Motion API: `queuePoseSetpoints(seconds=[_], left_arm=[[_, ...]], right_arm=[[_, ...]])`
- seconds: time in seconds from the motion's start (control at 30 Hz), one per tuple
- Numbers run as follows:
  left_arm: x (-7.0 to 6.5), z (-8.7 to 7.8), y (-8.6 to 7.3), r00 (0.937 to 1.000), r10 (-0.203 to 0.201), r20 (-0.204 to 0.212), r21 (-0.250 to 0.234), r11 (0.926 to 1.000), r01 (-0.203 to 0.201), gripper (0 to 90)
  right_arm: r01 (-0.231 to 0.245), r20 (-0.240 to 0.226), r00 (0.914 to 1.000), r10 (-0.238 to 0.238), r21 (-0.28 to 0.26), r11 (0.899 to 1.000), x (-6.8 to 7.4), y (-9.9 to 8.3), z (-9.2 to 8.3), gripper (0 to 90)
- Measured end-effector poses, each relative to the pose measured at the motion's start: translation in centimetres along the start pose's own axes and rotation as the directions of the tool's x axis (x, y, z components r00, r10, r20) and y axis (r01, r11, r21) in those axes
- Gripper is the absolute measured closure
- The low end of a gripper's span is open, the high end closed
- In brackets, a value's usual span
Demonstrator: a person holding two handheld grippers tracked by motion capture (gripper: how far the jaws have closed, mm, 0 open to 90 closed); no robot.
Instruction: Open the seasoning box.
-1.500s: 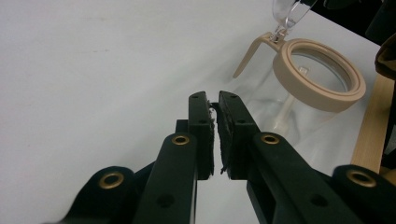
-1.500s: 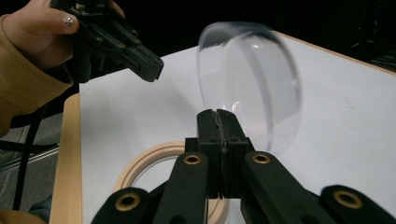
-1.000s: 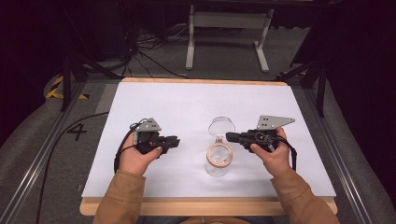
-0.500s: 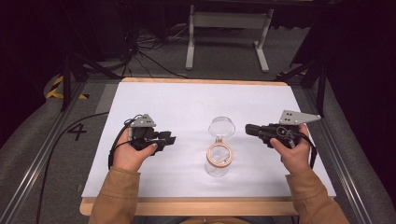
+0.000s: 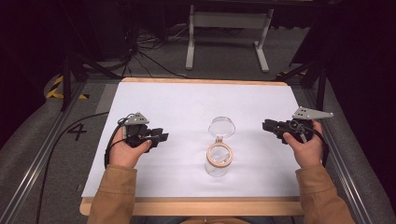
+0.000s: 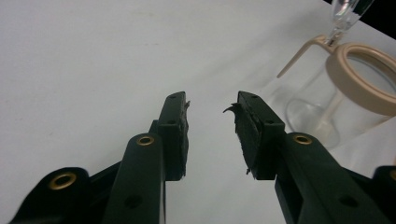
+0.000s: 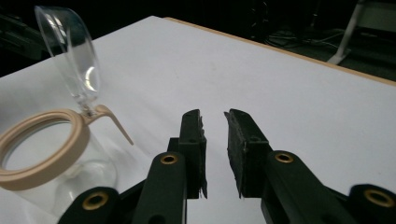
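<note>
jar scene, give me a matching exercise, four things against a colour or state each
Things:
1. jar
2. lid
3. left gripper
4. rim

Colours or states:
A. beige ring
B. flipped up, clear
C. stands upright between the hands, clear
D. open, nothing between its jaws

Pairs: 1-C, 2-B, 3-D, 4-A
</note>
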State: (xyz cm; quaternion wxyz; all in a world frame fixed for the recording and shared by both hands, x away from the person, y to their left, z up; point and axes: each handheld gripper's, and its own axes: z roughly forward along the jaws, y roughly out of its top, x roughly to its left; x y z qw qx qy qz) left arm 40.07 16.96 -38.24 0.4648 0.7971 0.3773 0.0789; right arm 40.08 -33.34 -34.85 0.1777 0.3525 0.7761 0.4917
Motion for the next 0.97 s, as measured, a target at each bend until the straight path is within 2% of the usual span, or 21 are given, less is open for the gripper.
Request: queuePoseSetpoints(seconds=[0.17, 0.27, 0.33, 0.47, 0.5, 0.6, 0.7, 0.87, 0.9, 0.97], left_arm=[[0.8, 0.2, -0.6, 0.9996, -0.025, -0.014, 0.004, 0.9997, 0.025, 64.5], [1.1, 0.2, -0.7, 0.9994, -0.024, -0.026, 0.012, 0.9996, 0.025, 64.4], [1.2, 0.4, -0.8, 0.9992, -0.027, -0.029, 0.016, 0.9995, 0.028, 64.3], [1.6, 1.0, -1.3, 0.9983, -0.029, -0.051, 0.052, 0.9981, 0.032, 63.6], [1.8, 1.2, -1.4, 0.9979, -0.016, -0.062, 0.064, 0.9978, 0.02, 63.6], [2.1, 1.6, -1.8, 0.9976, -0.04, -0.057, 0.075, 0.9962, 0.044, 63.5], [2.2, 1.7, -1.9, 0.9976, -0.04, -0.057, 0.089, 0.995, 0.045, 63.1], [2.1, 1.9, -2.0, 0.9979, -0.046, -0.046, 0.089, 0.9948, 0.05, 61.8], [2.1, 1.9, -1.9, 0.9981, -0.044, -0.042, 0.083, 0.9954, 0.047, 61.3], [2.1, 1.9, -1.8, 0.9984, -0.043, -0.036, 0.079, 0.9959, 0.045, 59.7]], right_arm=[[-0.031, 0.051, 0.9983, 0.029, 0.056, 0.998, -1.3, -1.1, 0.5, 75.5], [-0.052, 0.066, 0.9967, 0.047, 0.079, 0.995, -1.9, -1.8, 0.9, 74.8], [-0.052, 0.088, 0.9952, 0.043, 0.103, 0.993, -2.3, -2.3, 1.3, 74.2], [-0.077, 0.102, 0.9929, 0.061, 0.153, 0.985, -3.1, -3.2, 2.0, 72.5], [-0.082, 0.109, 0.9919, 0.064, 0.167, 0.983, -3.2, -3.5, 2.1, 72.2], [-0.093, 0.117, 0.9906, 0.07, 0.204, 0.974, -3.6, -4.1, 2.6, 71.0], [-0.085, 0.137, 0.9891, 0.052, 0.243, 0.966, -3.7, -4.5, 3.1, 70.1], [-0.099, 0.128, 0.9896, 0.066, 0.277, 0.956, -4.0, -5.1, 3.8, 66.2], [-0.103, 0.125, 0.9897, 0.07, 0.278, 0.955, -3.9, -5.2, 3.9, 64.6], [-0.087, 0.12, 0.9912, 0.057, 0.265, 0.96, -3.9, -5.3, 4.1, 58.3]])
